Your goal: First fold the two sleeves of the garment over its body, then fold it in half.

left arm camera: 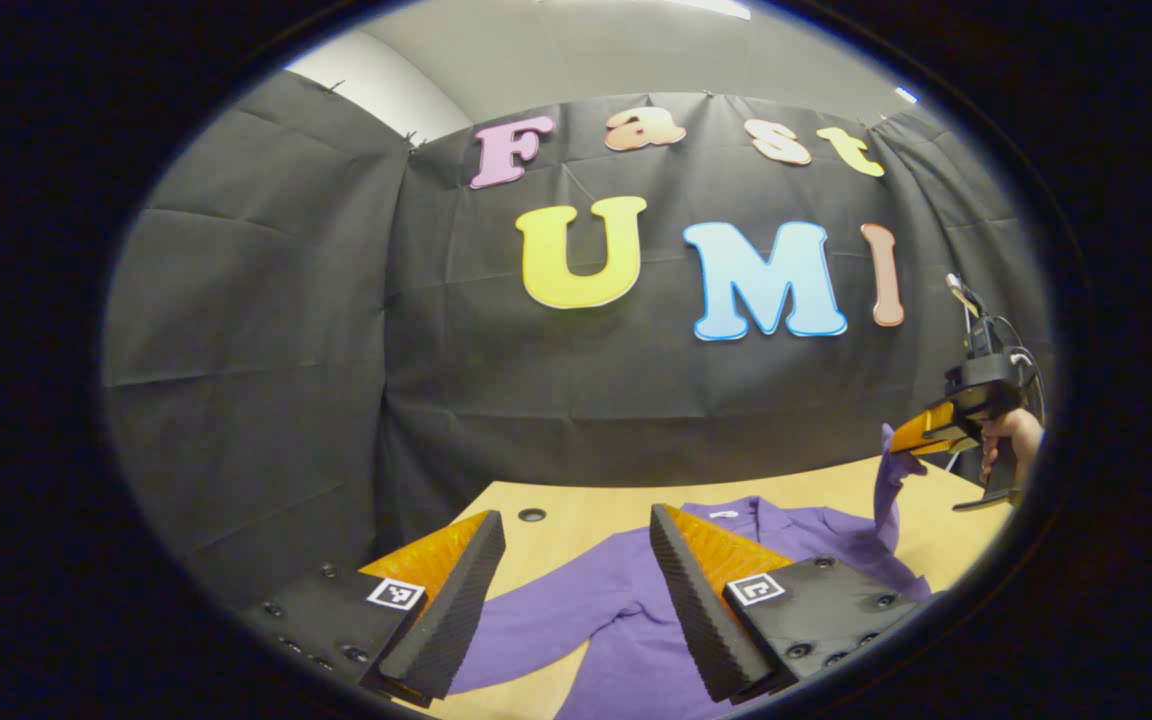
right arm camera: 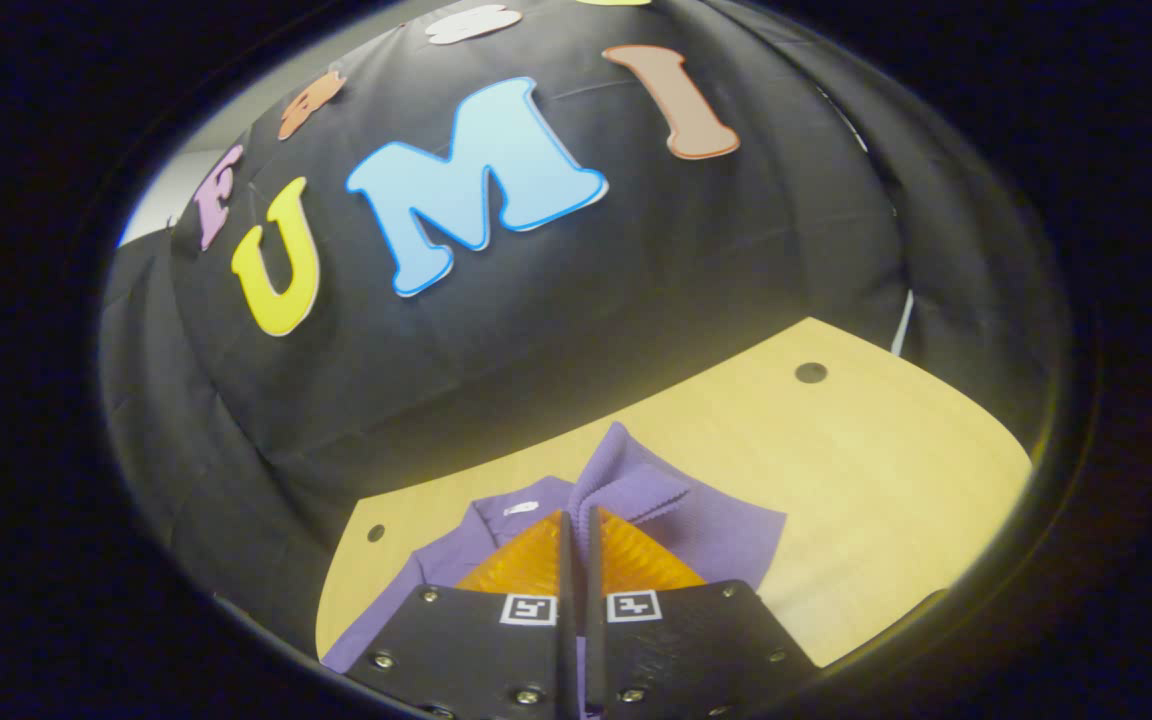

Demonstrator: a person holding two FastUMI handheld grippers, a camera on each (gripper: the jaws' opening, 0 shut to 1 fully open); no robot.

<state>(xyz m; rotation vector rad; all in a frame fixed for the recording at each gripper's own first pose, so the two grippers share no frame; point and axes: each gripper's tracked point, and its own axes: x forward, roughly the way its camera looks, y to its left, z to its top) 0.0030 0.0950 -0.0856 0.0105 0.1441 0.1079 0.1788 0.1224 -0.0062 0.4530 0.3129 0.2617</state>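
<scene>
A purple garment (left arm camera: 636,590) lies spread on a light wooden table (left arm camera: 576,505), collar toward the black wall. My left gripper (left arm camera: 576,560) hovers open above its body, near the outstretched left sleeve (left arm camera: 526,620), holding nothing. At the far right of the left gripper view, my right gripper (left arm camera: 911,435), held by a hand (left arm camera: 1011,435), lifts the other sleeve (left arm camera: 891,490) off the table. In the right gripper view, my right gripper (right arm camera: 577,525) is shut on that purple sleeve (right arm camera: 626,475), whose cuff sticks up past the fingertips, with the garment body (right arm camera: 496,530) below.
The black cloth wall stands close behind the table. Small round holes (right arm camera: 811,372) dot the tabletop near its back edge. Bare table (right arm camera: 866,470) stretches to the right of the garment in the right gripper view.
</scene>
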